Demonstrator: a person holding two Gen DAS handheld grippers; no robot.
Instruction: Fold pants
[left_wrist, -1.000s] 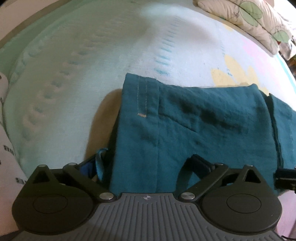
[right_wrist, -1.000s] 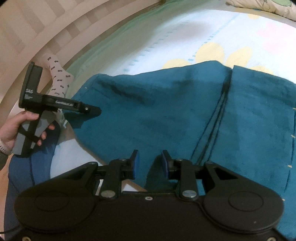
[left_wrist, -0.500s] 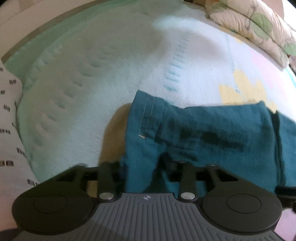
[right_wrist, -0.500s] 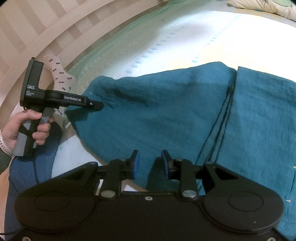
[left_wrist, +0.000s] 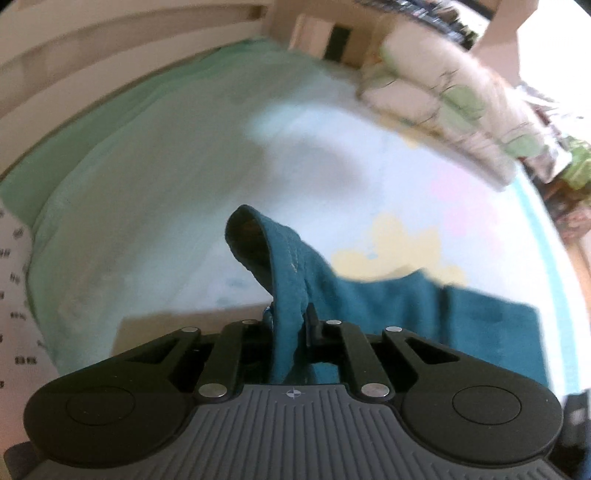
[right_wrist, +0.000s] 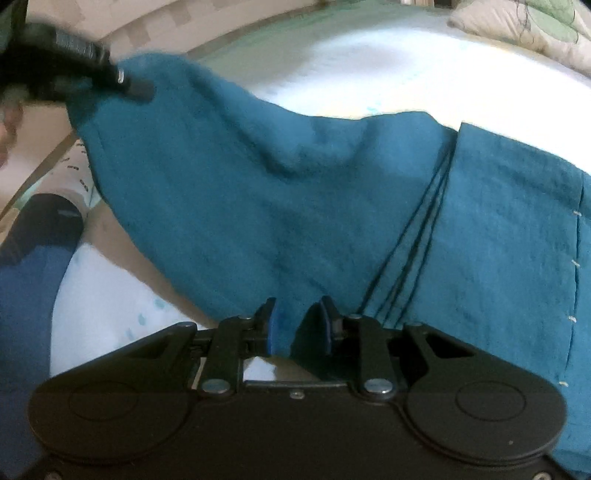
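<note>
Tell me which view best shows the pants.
Right wrist: the teal pants spread wide, lifted at one corner by the left gripper. Left wrist shows mainly the bunched edge that it clamps.

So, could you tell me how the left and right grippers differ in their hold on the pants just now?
The left gripper pinches a raised, bunched corner of the pants; the right gripper holds an edge low near the bed. The left's jaws sit nearly together, the right's wider apart around a thicker fold. Both have teal fabric between the fingers.

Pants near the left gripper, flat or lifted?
Lifted: the left gripper pinches the pants, raising that corner off the bed.
</note>
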